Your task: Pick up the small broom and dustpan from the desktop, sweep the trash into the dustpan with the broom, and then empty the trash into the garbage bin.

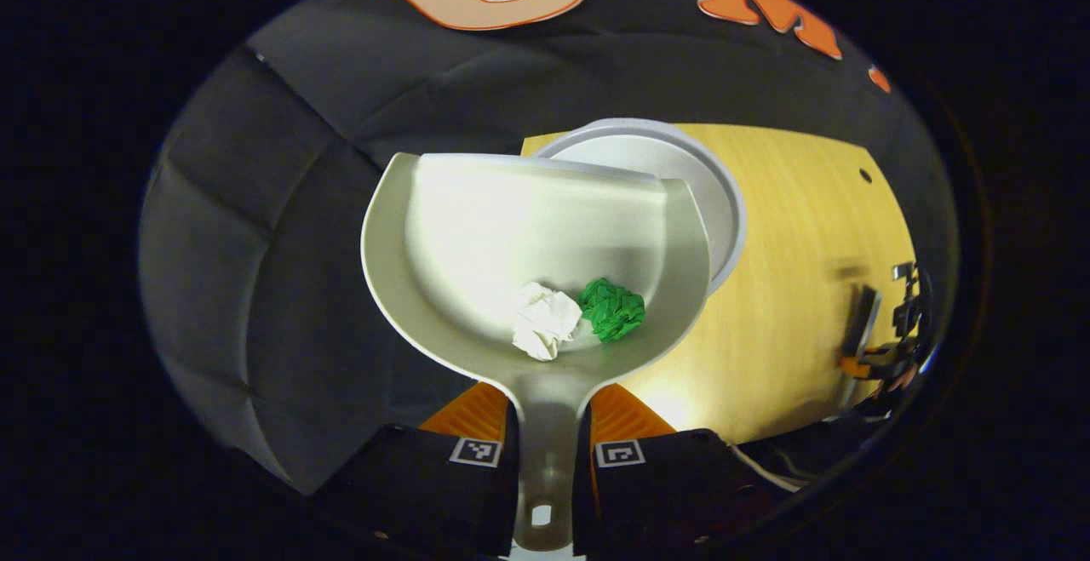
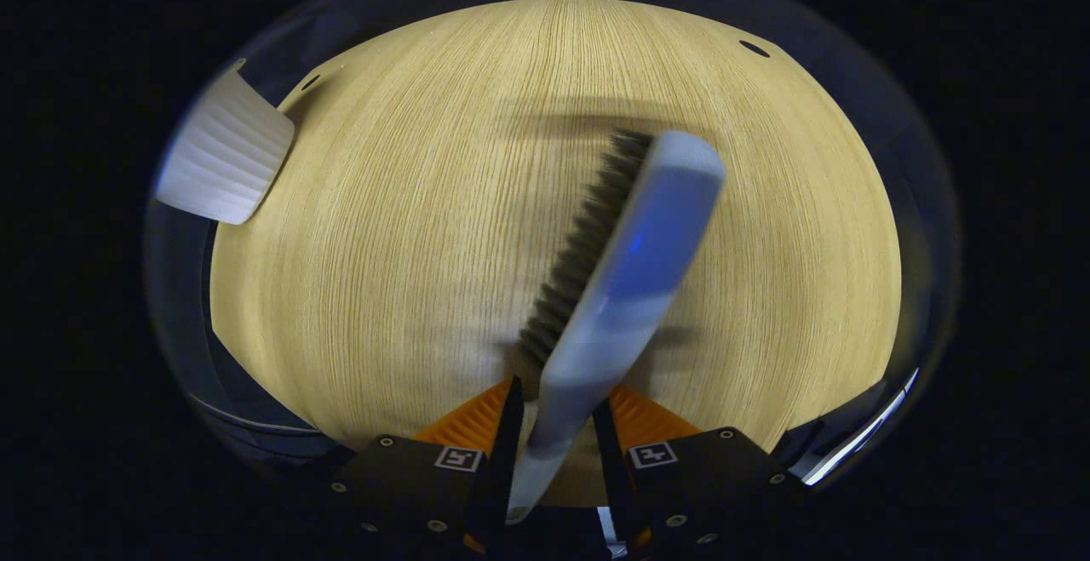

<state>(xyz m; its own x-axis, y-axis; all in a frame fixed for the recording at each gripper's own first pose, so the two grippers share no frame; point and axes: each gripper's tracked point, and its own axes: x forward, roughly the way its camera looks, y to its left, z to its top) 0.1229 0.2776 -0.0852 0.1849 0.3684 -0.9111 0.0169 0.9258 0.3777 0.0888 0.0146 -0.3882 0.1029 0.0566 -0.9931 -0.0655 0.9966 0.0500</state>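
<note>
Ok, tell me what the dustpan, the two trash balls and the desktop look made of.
Dustpan: probably plastic, pale and smooth, with a soft sheen in the scoop.
White ball and green ball: crumpled paper by the look, matte, with sharp creases.
Desktop: light wood or wood-look laminate, with fine straight grain lines; I can't tell which.

left gripper (image 1: 545,425): both fingers press the thin handle of the dustpan (image 1: 545,229) from each side, so the jaws are almost together.
left gripper pose: it holds the pan straight out in front, up in the air.
right gripper (image 2: 553,425): both fingers squeeze the handle of the broom (image 2: 622,289) (which leans a bit to the right).
right gripper pose: it points down at the desktop (image 2: 383,246).
right gripper, far off (image 1: 894,331): it looks small by the edge of the left gripper view.
</note>
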